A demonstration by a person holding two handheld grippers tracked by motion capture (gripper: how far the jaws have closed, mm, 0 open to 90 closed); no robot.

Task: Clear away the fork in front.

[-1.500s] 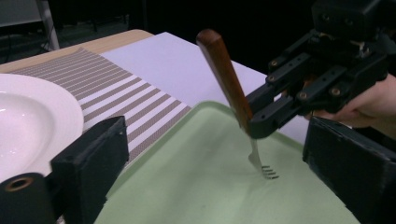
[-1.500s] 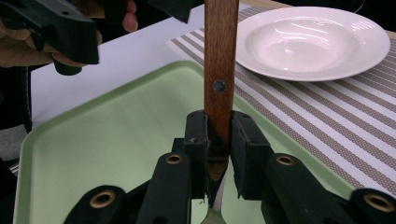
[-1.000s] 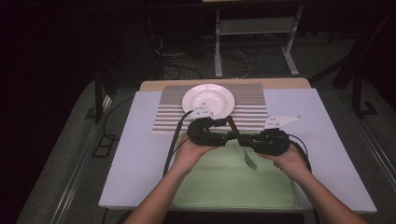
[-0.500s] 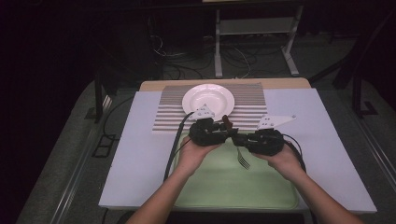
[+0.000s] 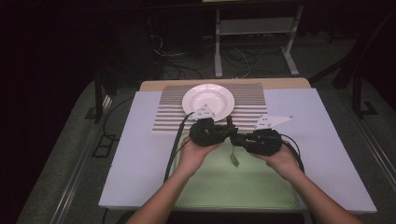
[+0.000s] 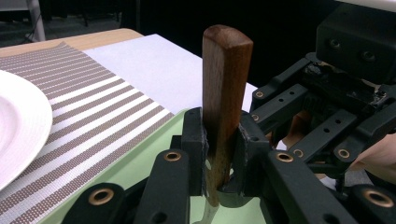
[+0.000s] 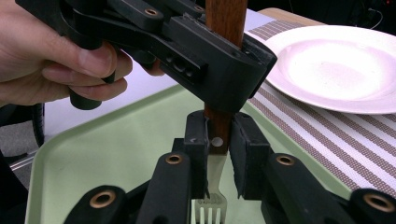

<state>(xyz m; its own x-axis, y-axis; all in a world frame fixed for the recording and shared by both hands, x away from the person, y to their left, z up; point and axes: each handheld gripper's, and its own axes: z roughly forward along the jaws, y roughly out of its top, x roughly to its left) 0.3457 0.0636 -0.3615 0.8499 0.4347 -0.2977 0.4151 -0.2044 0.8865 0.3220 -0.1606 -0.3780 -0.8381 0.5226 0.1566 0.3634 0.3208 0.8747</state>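
1. Fork hung above the green tray, tines down, wooden handle up, clamped by both grippers at once.
2. Left gripper had just been closing; its pads now pressed the wooden handle from both sides, with the handle's rounded end standing clear above the jaws.
3. Right gripper was shut on the handle lower down, at the rivet just above the metal neck (the tines showed below its jaws).
4. In the right gripper view the left gripper crossed over the top, gripping the same handle higher up, so the two grips sat stacked, one just above the other.
5. Handover looked to be the step in hand: I judged it best to keep the left grip firm and the fork upright before the right jaws let go.
6. Releasing slowly would matter, since the smooth wood could slip and drop the fork onto the tray.
7. Plate sat on the striped mat just beyond the tray, near the grippers but apart from them.
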